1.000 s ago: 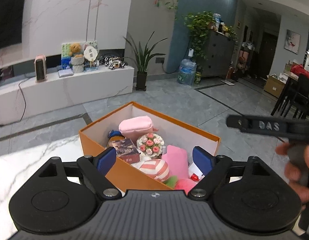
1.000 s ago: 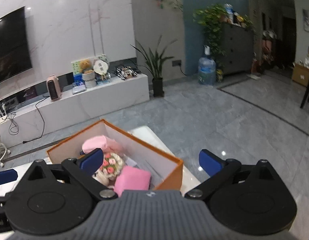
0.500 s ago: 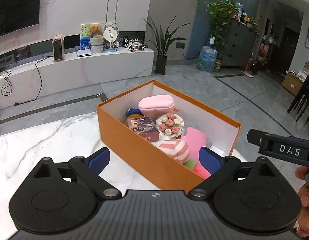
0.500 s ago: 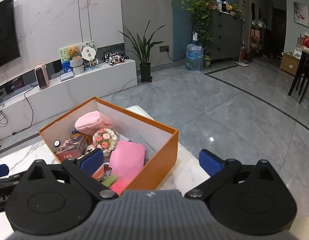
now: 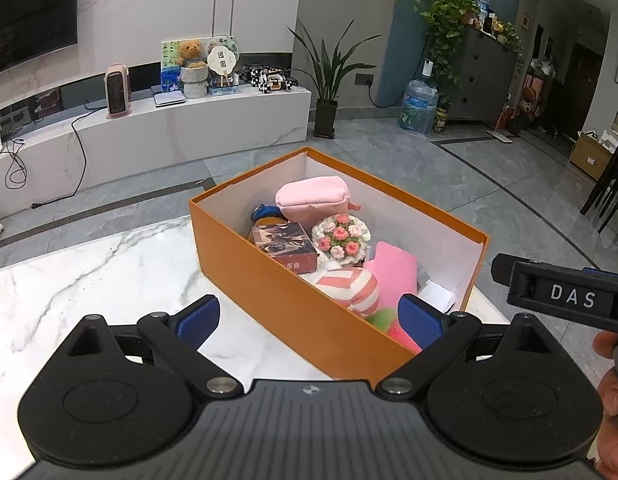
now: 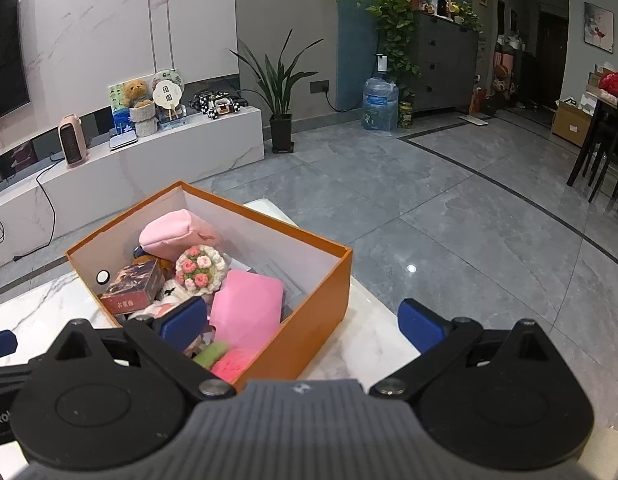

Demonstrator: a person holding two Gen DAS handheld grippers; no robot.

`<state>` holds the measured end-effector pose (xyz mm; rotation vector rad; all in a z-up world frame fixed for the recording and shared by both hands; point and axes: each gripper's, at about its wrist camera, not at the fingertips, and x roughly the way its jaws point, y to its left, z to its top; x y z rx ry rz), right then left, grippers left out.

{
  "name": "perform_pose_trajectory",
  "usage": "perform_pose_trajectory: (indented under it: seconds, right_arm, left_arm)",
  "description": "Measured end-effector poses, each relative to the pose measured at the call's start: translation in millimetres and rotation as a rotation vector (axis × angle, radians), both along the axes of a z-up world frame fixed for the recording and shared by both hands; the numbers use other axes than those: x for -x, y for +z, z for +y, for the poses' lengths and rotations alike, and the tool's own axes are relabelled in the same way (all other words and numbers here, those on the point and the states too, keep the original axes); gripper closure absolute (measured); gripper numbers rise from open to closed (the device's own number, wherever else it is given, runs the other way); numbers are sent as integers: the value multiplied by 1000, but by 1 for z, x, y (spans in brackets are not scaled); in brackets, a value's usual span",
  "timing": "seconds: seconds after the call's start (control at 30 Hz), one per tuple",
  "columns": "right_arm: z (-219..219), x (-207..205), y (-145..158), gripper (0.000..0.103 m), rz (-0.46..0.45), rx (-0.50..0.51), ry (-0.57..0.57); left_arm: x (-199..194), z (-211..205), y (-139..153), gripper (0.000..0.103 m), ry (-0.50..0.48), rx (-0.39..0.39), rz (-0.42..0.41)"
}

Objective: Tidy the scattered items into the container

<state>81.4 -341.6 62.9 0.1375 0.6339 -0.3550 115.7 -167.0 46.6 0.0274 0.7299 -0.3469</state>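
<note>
the orange cardboard box (image 5: 293, 300) sits on the white marble table (image 5: 89, 268), at its far corner, and everything visible of the task's items already lies inside it: a pink pouch (image 5: 313, 199) at the back, a crocheted flower bouquet (image 5: 341, 239), a small printed box (image 5: 287, 246), a striped plush (image 5: 351, 288), a flat pink piece (image 6: 249, 306) leaning toward the near end, and green and bright pink soft things (image 6: 225, 358) at the near corner.

the left tool (image 5: 309, 316) hangs released over the box's near long wall, jaws spread wide with nothing between the pads; they have just been opening to that width. the right tool (image 6: 303, 322) is likewise released and empty, over the box's near corner.

most of this looks light and soft, so it should squash under a pinch; the bouquet seems delicate and is best taken low at its wrap. the printed box is stiff, best gripped across its narrow sides. the orange box itself is light card with thin walls that could flex.

the box floor and whatever lies under the pile are hidden, a blue thing (image 5: 265, 212) behind the printed box is too buried to name, and the table nearest the person is covered by the tool bodies, so stray items there cannot be ruled out.
</note>
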Motion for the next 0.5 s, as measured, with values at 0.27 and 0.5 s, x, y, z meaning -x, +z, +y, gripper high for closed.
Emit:
perform_pose_trajectory:
  seconds: [0.27,0.5]
  right_arm:
    - [4,-1,0,1,5,0,5]
    - [6,-1,0,1,8,1,6]
  left_arm:
    - [2,-1,2,0,-11,0,5]
    - [2,0,2,0,-12,0,2]
